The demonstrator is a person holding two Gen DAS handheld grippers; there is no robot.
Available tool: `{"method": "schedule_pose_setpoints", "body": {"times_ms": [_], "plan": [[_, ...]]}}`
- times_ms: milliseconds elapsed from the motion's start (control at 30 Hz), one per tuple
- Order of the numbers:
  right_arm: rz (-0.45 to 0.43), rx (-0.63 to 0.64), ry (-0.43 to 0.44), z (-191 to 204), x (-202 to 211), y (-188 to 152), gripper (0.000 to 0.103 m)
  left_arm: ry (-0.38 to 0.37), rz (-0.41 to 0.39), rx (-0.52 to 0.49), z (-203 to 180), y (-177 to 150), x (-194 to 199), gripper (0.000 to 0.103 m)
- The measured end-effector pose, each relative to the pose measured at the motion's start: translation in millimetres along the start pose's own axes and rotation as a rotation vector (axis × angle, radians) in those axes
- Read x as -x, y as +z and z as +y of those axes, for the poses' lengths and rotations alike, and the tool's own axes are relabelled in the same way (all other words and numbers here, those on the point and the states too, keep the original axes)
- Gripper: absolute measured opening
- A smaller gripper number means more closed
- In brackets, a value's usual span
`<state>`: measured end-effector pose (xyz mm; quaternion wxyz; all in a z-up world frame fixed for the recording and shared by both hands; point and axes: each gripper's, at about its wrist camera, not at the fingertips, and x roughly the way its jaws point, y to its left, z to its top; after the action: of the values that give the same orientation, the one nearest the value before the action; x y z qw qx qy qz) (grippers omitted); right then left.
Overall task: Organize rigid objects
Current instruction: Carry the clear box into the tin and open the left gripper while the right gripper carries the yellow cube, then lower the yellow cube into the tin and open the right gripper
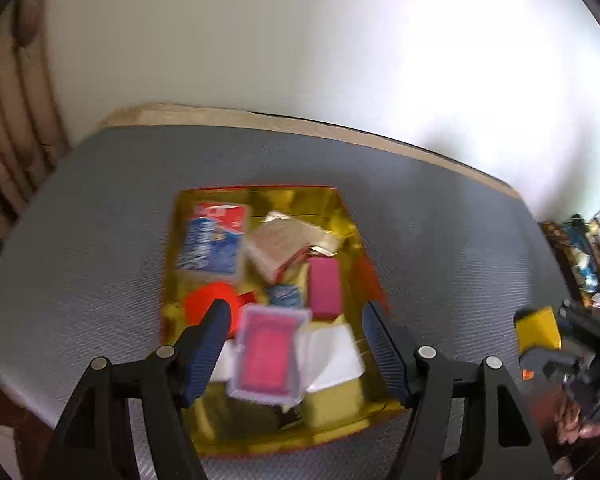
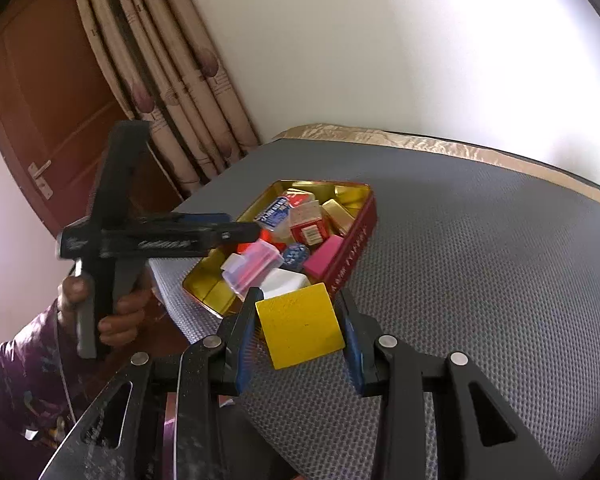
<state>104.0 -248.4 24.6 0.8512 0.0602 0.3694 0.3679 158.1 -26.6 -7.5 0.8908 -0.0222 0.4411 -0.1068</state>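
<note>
No lettering on the tin [image 2: 352, 236] or boxes is legible.

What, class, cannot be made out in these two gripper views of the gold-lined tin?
- Print on the blue-and-red card box: left wrist view, motion blur.
- Whether the clear case of pink cards has landed in the gold-lined tin: blurred.
- Yellow square block, its underside: right wrist view, faces away.
- The tin's near corner: right wrist view, behind that block.
</note>
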Motion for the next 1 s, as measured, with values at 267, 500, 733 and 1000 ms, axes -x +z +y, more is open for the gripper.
{"method": "schedule_pose_setpoints", "body": {"times_ms": [267,500,733,1000], "plan": [[0.056,0.053,0.072,24.1,-55.9,32.9,0.035,0.234,-0.064,0.023,16.9,-55.1,32.6,0.07],[0.126,0.09,-0.008,33.0,-121.8,45.5,0.035,0.221,-0.098,0.073,42.7,-61.2,32.8,0.07],[0.164,0.059,-0.077,24.8,-158.8,47.6,0.035,0.204,-0.068,0.11,56.7,-61.8,24.7,0.07],[0.163,0.01,-0.12,19.4,-170.0,46.6,0.035,0.211,-0.06,0.136,61.6,-61.6,23.1,0.07]]}}
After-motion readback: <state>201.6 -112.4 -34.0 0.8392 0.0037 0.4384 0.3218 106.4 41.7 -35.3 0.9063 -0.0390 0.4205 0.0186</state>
